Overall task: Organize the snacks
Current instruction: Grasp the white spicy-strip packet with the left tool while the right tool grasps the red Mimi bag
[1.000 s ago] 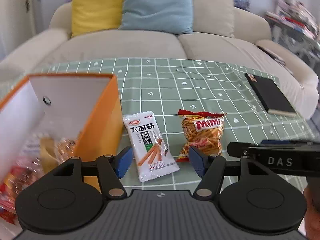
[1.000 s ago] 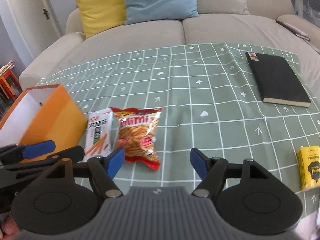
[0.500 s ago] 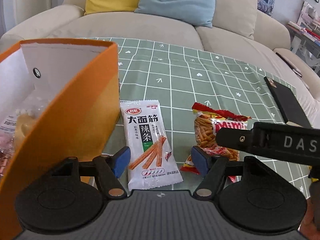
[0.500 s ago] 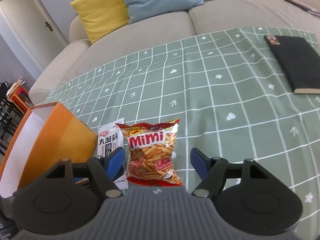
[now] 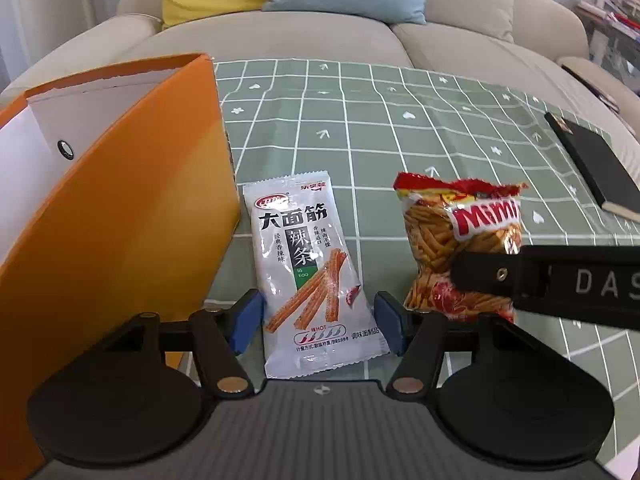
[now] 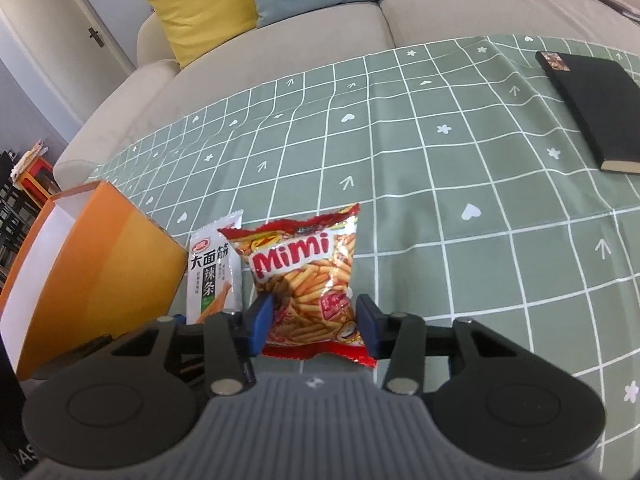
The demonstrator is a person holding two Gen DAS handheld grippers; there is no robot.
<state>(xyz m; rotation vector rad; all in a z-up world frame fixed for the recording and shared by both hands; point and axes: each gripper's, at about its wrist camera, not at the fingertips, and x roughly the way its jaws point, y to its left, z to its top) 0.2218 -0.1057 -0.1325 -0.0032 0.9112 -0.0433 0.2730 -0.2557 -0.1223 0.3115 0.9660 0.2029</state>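
Observation:
A white spicy-strip packet (image 5: 304,264) lies flat on the green checked cloth, right beside the orange box (image 5: 120,240). My left gripper (image 5: 318,320) straddles the packet's near end; its jaws are closing, with a thin gap still showing at each blue pad. To its right sits the red Mimi bag (image 6: 308,268), also in the left wrist view (image 5: 452,236). My right gripper (image 6: 314,320) is closing on the bag, and both pads press against its lower sides. One black finger (image 5: 540,284) of the right gripper crosses the front of the bag in the left wrist view.
The orange box (image 6: 104,264) stands open-topped at the left with a white inside. A black book (image 6: 592,100) lies at the far right of the cloth (image 6: 400,152). A beige sofa (image 5: 280,40) with yellow and blue cushions lies behind the table.
Both grippers have come down and forward over their packets. The right jaws have narrowed onto the Mimi bag; the left jaws have narrowed a little around the white packet.

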